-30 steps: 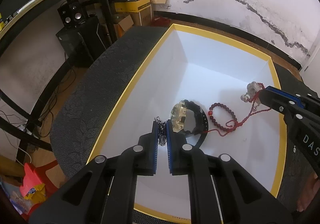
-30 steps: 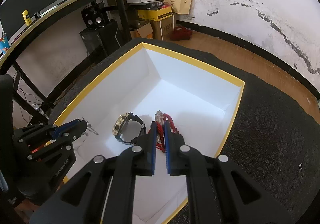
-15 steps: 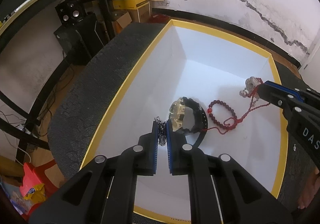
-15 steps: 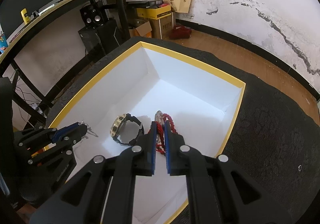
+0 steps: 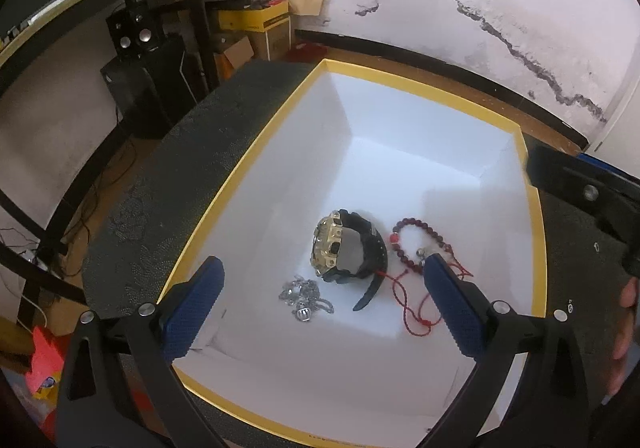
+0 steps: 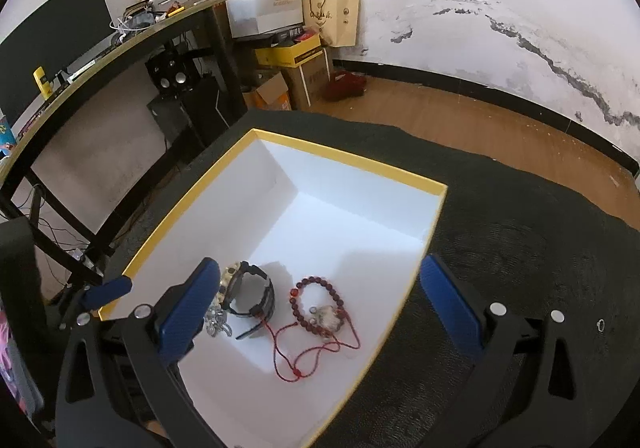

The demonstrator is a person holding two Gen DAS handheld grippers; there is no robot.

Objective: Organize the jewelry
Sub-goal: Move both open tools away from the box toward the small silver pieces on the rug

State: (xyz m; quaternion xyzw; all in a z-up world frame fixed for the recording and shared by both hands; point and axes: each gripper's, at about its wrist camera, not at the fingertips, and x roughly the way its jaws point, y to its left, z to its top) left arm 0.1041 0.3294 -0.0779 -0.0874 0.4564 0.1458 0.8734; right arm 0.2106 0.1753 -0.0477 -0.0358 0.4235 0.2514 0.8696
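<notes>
Both tongs are spread wide and hold nothing, left tongs (image 5: 320, 298) and right tongs (image 6: 320, 292) above the box (image 5: 404, 86); on its white floor lie the watch (image 5: 346, 248), the chain (image 5: 304, 298) just beside it, and the red bracelet (image 6: 320, 304); the box sits on the dark table (image 6: 520, 256)

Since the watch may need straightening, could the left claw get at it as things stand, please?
Probably yes. The left claw is open above the box, and the watch lies just ahead, uncovered. The silver chain and beaded bracelet flank it closely, so either might get nudged.
</notes>
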